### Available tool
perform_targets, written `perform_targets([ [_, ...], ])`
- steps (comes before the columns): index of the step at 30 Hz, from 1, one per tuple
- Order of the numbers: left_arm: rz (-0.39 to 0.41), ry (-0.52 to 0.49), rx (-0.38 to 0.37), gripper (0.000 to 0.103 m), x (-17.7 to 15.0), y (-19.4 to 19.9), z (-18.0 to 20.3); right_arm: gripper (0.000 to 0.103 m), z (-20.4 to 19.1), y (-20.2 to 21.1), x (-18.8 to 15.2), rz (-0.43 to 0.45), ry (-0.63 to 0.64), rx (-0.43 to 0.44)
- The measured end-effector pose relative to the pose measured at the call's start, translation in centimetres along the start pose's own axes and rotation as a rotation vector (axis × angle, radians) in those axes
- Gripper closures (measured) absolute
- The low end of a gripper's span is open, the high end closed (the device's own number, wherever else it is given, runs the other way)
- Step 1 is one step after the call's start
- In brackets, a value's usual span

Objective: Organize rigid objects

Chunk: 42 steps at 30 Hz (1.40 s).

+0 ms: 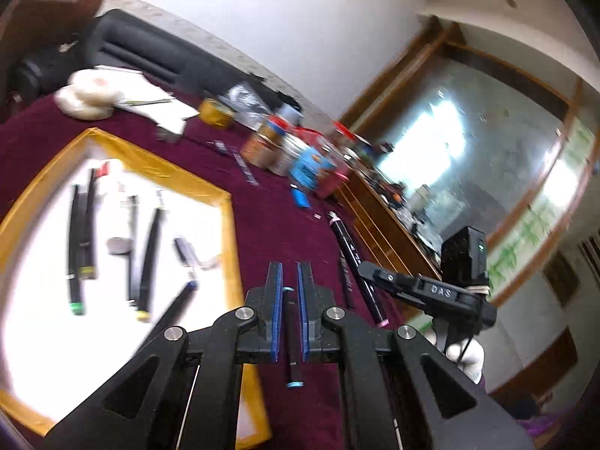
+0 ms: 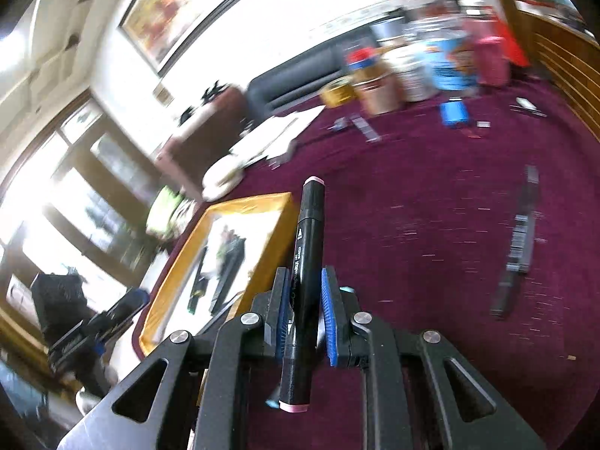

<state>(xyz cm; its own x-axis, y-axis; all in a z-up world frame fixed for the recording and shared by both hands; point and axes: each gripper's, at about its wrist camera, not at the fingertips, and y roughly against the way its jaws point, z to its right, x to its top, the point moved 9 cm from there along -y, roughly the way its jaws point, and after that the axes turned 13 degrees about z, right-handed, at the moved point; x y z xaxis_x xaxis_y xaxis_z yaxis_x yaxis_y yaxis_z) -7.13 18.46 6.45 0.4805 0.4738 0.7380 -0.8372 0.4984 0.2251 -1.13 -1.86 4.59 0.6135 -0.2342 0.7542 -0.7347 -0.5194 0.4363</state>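
The left gripper (image 1: 289, 273) is clamped on a thin black marker with a light-blue cap (image 1: 293, 341), which runs back between the blue pads. The right gripper (image 2: 305, 281) is clamped on a thick black marker with pink end caps (image 2: 305, 262), its tip pointing forward and upward past the fingertips. In the left wrist view the right gripper (image 1: 369, 275) appears at right, carrying the same pink-capped marker.

Both grippers are above a table covered in dark maroon cloth (image 2: 431, 225). Just to the left lies a shallow white tray with a yellow taped border (image 1: 157, 161), holding several black markers (image 1: 80, 240) with coloured caps. A further dark marker (image 2: 519, 240), blurred, lies alone on the cloth to the right.

Beyond the tray sit white fabric rolls (image 1: 88, 97) on loose white papers (image 1: 150, 101), then a yellow tape roll (image 1: 216, 112) and a crowded group of jars and tins (image 1: 292, 146), probably food containers. Behind the table stands a black sofa (image 1: 150, 52), white walls and a wood-framed window (image 1: 487, 157).
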Motion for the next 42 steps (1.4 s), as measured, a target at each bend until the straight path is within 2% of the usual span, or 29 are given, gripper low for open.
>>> perform_targets([
  [3, -0.047, -0.022, 0.022, 0.097, -1.3, -0.3, 0.3, 0.088, -2.1, -1.7, -0.9, -0.021, 0.048, -0.004],
  [5, -0.108, -0.056, -0.018, 0.095, -2.8, -1.2, 2.2, 0.088, -2.2, -2.2, -1.3, -0.023, 0.031, 0.002],
  [9, -0.23, -0.165, -0.063, 0.068, -6.5, -4.8, 6.4, 0.088, -0.3, -1.3, -2.0, -0.008, -0.024, -0.025],
  [13, -0.322, -0.256, 0.017, 0.066, -9.8, -9.2, 7.2, 0.088, 1.7, 0.9, -1.8, 0.027, -0.026, -0.067],
  [16, -0.424, -0.32, 0.15, 0.066, -12.9, -12.5, 5.3, 0.088, 2.7, 2.6, -1.0, 0.06, -0.023, -0.085],
  [18, -0.478, -0.293, 0.237, 0.067, -14.5, -13.8, 3.3, 0.088, 3.1, 3.3, -0.6, 0.079, -0.025, -0.084],
  [19, -0.415, -0.318, 0.23, 0.061, -14.0, -13.9, 3.5, 0.088, 3.3, 3.6, -0.4, 0.086, -0.027, -0.08],
  [20, -0.419, -0.354, 0.258, 0.062, -14.3, -14.0, 3.2, 0.088, 3.3, 3.7, -0.2, 0.09, -0.028, -0.074],
  [21, -0.409, -0.375, 0.253, 0.062, -14.3, -14.1, 3.5, 0.088, 3.3, 3.8, -0.2, 0.093, -0.029, -0.067],
  [22, -0.412, -0.394, 0.246, 0.063, -14.6, -14.2, 3.6, 0.088, 3.4, 3.8, -0.3, 0.092, -0.031, -0.062],
  [23, -0.407, -0.408, 0.236, 0.072, -14.6, -14.2, 3.7, 0.088, 3.3, 3.6, -0.4, 0.089, -0.032, -0.058],
  [24, -0.414, -0.39, 0.22, 0.091, -14.7, -14.2, 3.7, 0.088, 3.3, 3.5, -0.6, 0.084, -0.036, -0.053],
  [26, -0.423, -0.284, 0.152, 0.091, -14.5, -14.1, 3.6, 0.088, 3.3, 3.2, -1.0, 0.072, -0.044, -0.044],
  [28, -0.403, -0.229, 0.104, 0.091, -13.9, -13.3, 3.8, 0.088, 3.0, 2.9, -1.3, 0.06, -0.046, -0.035],
  [32, -0.313, -0.13, 0.001, 0.091, -11.4, -10.9, 4.9, 0.088, 2.1, 3.1, -1.3, 0.055, -0.022, -0.027],
  [34, -0.261, -0.091, -0.027, 0.091, -9.5, -9.4, 4.8, 0.088, 1.4, 3.0, -1.1, 0.056, -0.012, -0.016],
  [37, -0.183, -0.042, -0.016, 0.091, -6.2, -6.6, 3.3, 0.088, -0.2, 2.3, -1.0, 0.042, 0.002, 0.014],
  [42, -0.069, 0.002, 0.145, 0.091, -1.5, -1.5, -2.3, 0.088, -4.3, -1.0, -1.8, -0.034, 0.032, 0.086],
])
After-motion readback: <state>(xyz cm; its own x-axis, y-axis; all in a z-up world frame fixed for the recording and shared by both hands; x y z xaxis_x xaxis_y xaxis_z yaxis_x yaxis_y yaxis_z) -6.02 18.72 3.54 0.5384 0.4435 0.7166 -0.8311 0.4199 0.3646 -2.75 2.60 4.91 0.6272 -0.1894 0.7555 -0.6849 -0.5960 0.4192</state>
